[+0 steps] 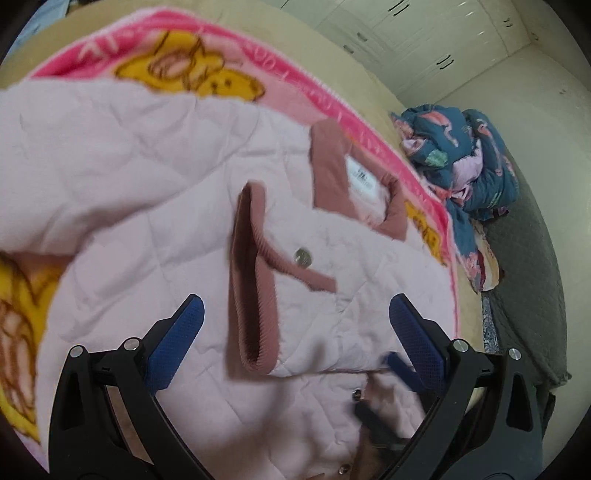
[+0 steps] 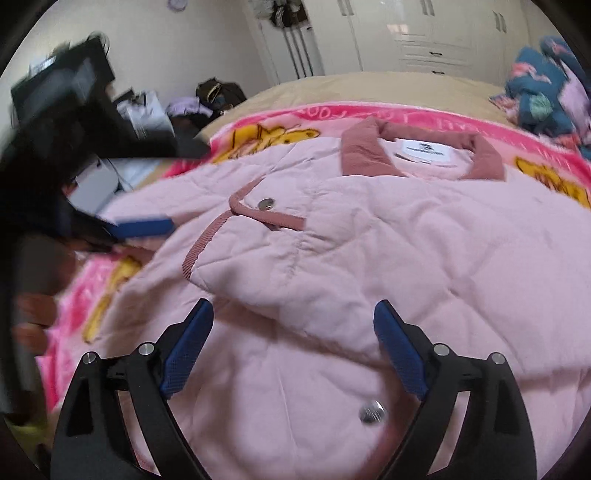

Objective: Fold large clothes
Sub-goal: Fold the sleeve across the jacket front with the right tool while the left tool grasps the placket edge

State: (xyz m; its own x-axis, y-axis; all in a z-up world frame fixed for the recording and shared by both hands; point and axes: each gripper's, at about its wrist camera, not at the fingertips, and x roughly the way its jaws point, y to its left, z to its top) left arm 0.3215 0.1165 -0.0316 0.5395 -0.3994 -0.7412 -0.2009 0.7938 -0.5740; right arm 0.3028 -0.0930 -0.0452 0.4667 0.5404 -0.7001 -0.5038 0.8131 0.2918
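A pale pink quilted jacket (image 1: 155, 192) with a dusty-rose collar (image 1: 332, 162) and sleeve cuff (image 1: 247, 280) lies spread on a pink cartoon blanket (image 1: 207, 70). One sleeve is folded across the chest, its cuff beside a silver snap (image 1: 303, 256). My left gripper (image 1: 295, 314) is open just above the folded sleeve, holding nothing. In the right wrist view the jacket (image 2: 406, 258) fills the frame, collar (image 2: 421, 151) at the far side. My right gripper (image 2: 293, 314) is open over the jacket's front, empty. The left gripper's blue pad (image 2: 144, 227) shows blurred at the left.
A bundle of blue patterned bedding (image 1: 465, 162) lies at the bed's far side; it also shows in the right wrist view (image 2: 546, 92). White wardrobes (image 2: 406, 33) stand behind the bed. Bags and clutter (image 2: 207, 96) sit on the floor at the left.
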